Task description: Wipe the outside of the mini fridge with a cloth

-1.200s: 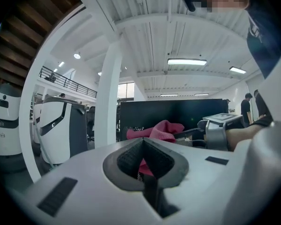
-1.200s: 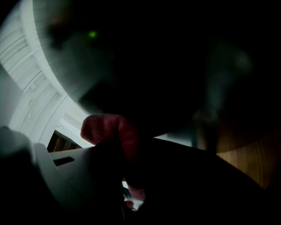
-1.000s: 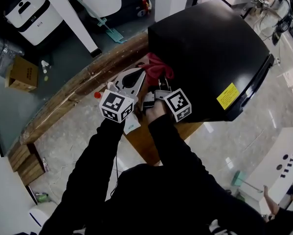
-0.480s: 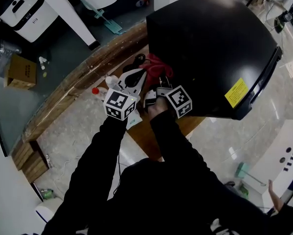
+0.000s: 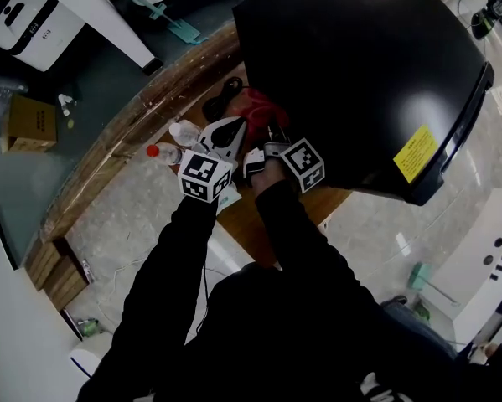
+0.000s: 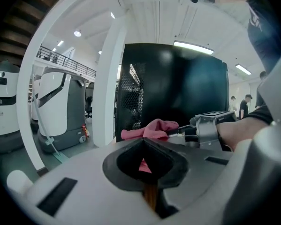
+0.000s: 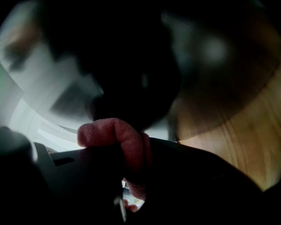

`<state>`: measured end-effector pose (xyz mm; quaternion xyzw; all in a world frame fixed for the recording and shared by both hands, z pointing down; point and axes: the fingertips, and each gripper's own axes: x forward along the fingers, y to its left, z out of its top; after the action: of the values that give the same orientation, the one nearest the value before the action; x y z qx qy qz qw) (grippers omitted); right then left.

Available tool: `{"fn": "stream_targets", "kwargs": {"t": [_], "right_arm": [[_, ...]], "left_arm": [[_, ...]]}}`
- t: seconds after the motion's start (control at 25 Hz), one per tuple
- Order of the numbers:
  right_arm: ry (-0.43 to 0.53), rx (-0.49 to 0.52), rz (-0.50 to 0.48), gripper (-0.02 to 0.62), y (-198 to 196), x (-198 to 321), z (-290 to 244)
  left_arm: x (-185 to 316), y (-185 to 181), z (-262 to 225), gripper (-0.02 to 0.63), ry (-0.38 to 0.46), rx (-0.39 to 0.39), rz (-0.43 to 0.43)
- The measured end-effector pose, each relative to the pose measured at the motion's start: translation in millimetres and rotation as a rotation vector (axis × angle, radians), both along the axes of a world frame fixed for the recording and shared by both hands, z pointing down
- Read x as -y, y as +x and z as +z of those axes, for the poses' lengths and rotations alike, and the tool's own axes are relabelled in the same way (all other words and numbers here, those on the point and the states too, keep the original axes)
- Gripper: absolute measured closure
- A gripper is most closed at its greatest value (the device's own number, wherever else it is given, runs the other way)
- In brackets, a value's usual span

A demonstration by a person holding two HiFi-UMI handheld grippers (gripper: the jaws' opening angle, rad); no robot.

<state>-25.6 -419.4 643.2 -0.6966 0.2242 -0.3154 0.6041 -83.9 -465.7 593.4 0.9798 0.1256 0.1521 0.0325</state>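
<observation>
The black mini fridge [image 5: 368, 65] stands on a wooden table [image 5: 259, 224], filling the head view's upper right. A red cloth [image 5: 255, 107] is bunched against the fridge's lower left side. My right gripper [image 5: 271, 131] is shut on this cloth [image 7: 124, 142], which folds over its jaws in the right gripper view; the fridge [image 7: 131, 55] is a dark blur just ahead. My left gripper [image 5: 232, 126] sits just left of it, shut with nothing held. In the left gripper view its closed jaws [image 6: 144, 145] point at the cloth [image 6: 152, 128] and the fridge [image 6: 178, 88].
Two plastic bottles [image 5: 163, 152] [image 5: 186, 132] lie on the table left of the grippers, with a black cable [image 5: 221, 100] beyond them. A cardboard box [image 5: 28, 124], a white machine [image 5: 24, 15] and a teal mop [image 5: 171, 25] are on the floor past the table's edge.
The head camera has shifted, so the fridge sits higher and larger. The right gripper with the cloth has slid a little along the fridge's side. The bottles have come into view.
</observation>
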Motion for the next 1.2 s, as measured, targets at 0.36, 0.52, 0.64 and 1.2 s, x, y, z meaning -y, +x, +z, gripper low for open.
{"fn": "stream_targets", "kwargs": {"t": [0.36, 0.52, 0.64, 1.2], "right_arm": [[-0.007, 0.069, -0.004, 0.52, -1, 1, 51], [-0.01, 0.101, 0.009, 0.52, -1, -2, 77], [-0.021, 0.114, 0.004, 0.52, -2, -2, 94], [-0.055, 0.207, -0.016, 0.522, -4, -10, 171]], "left_arm": [[3, 5, 36, 0.6, -0.006, 0.061, -0.019], [-2, 3, 57, 0.6, 0.007, 0.098, -0.012], [-5, 1, 72, 0.6, 0.009, 0.126, -0.01], [-13, 2, 103, 0.6, 0.011, 0.193, -0.011]]}}
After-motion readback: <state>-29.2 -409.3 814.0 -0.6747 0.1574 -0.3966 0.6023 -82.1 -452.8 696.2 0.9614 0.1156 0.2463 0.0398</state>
